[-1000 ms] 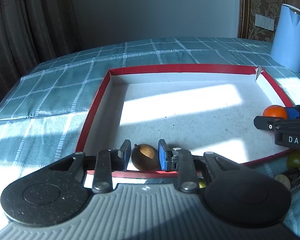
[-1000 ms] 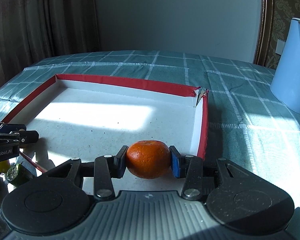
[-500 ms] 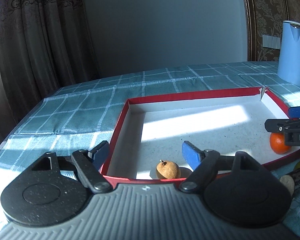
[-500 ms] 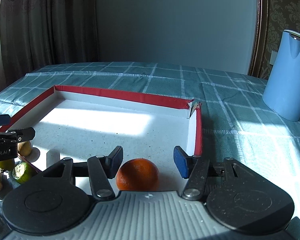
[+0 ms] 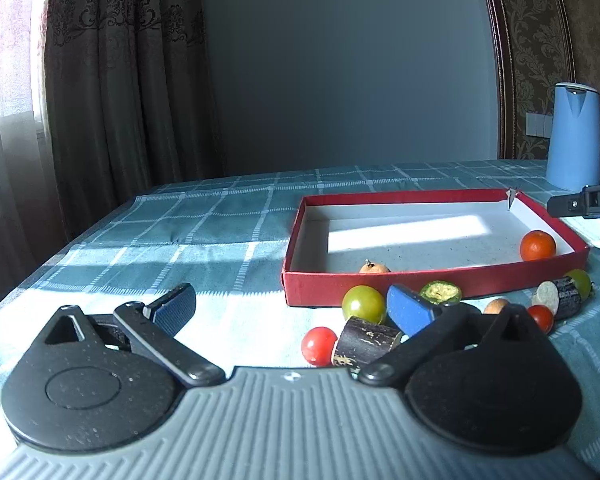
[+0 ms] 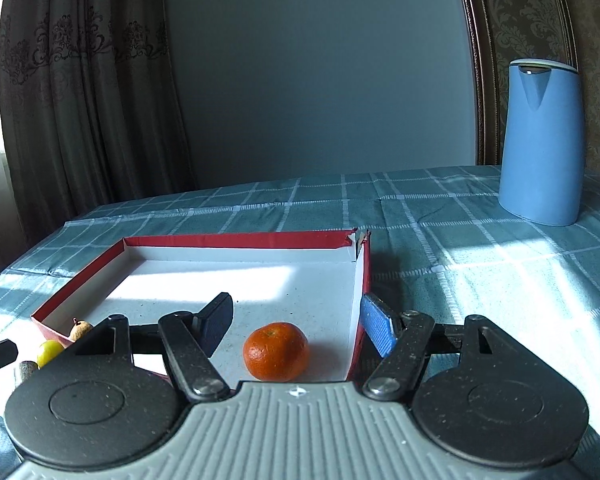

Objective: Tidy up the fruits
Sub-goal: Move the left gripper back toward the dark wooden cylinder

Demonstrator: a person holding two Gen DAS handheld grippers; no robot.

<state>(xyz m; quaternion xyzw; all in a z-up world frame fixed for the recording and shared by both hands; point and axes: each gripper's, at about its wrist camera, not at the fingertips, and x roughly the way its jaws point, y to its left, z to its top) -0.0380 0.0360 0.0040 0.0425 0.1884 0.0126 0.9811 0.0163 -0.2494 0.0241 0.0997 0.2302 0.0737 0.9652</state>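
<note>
1. We see the mandarin (image 6: 276,351) resting inside the red box (image 6: 236,239), near its right wall.
2. Our right gripper (image 6: 296,326) has just been opening; its jaws stand apart, touching nothing.
3. Our left gripper (image 5: 292,308) has just been opening wide and holds nothing.
4. The blue kettle (image 6: 540,142) sits at two o'clock.
</note>
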